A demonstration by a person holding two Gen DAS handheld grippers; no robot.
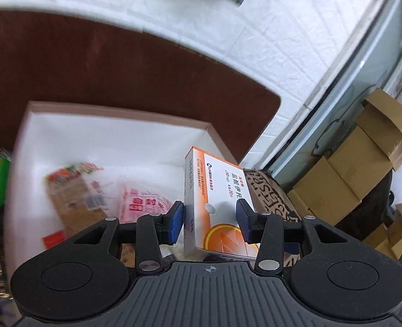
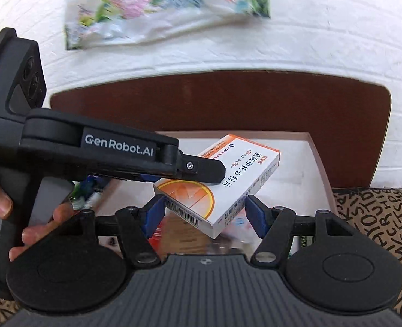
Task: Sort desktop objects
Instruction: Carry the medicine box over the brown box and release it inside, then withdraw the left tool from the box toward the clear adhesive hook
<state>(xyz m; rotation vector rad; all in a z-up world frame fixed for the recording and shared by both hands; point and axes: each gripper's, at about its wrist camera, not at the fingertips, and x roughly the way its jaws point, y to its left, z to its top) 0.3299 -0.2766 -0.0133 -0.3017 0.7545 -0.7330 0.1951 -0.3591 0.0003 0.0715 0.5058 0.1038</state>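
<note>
An orange and white medicine box (image 1: 214, 204) is held in my left gripper (image 1: 210, 222), whose blue pads press its two sides. It hangs tilted over an open white storage box (image 1: 113, 141) with a pink rim. In the right wrist view the same medicine box (image 2: 228, 182) sits in the left gripper's black finger (image 2: 203, 169), above the storage box (image 2: 296, 179). My right gripper (image 2: 205, 215) is open just below the medicine box, its blue pads (image 2: 256, 216) apart from it.
Inside the storage box lie a brown snack packet (image 1: 75, 196), a pink packet (image 1: 143, 204) and a red card (image 1: 54, 238). A dark brown table (image 1: 91, 68) meets a white brick wall. Cardboard boxes (image 1: 359, 169) stand at the right. A letter-print cloth (image 2: 378, 231) lies nearby.
</note>
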